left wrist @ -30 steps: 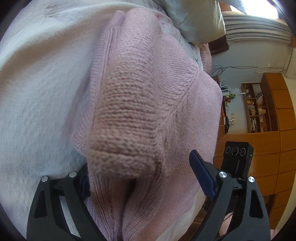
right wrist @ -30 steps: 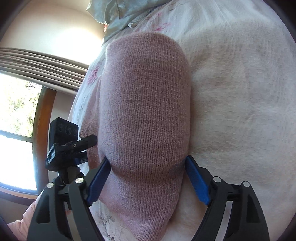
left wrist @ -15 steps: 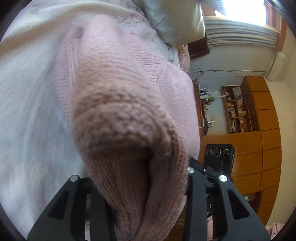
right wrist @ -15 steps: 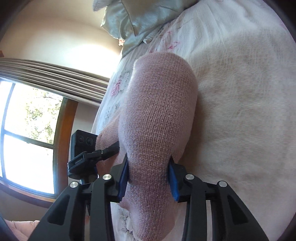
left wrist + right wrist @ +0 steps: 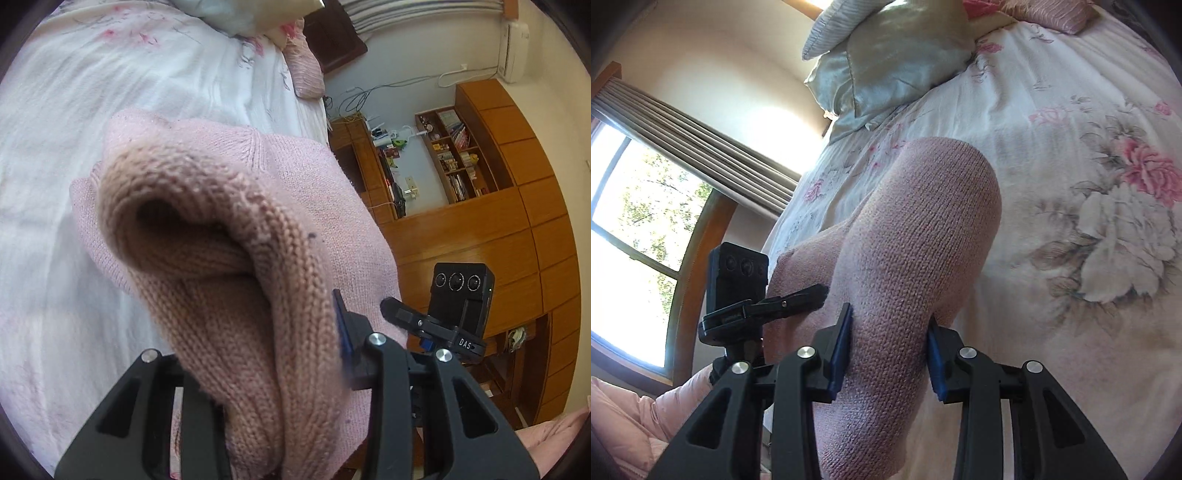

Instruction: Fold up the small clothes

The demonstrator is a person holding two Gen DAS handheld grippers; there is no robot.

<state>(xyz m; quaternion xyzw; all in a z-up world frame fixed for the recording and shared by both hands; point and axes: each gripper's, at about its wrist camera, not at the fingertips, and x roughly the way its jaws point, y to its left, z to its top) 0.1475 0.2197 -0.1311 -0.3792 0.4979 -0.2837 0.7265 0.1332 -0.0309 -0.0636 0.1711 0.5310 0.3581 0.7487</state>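
The left hand-held gripper (image 5: 266,354) is clenching a cuffed fold of the pink knit sweater (image 5: 303,192), which is bulging forward between its fingers above the floral bed (image 5: 110,74). The right hand-held gripper (image 5: 890,347) is likewise pinching another sweater fold between its blue pads (image 5: 840,347).

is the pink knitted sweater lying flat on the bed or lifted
Lifted at the near edge. The pink knitted sweater is pinched by the right gripper and the left gripper, bulging up off the floral bedspread.
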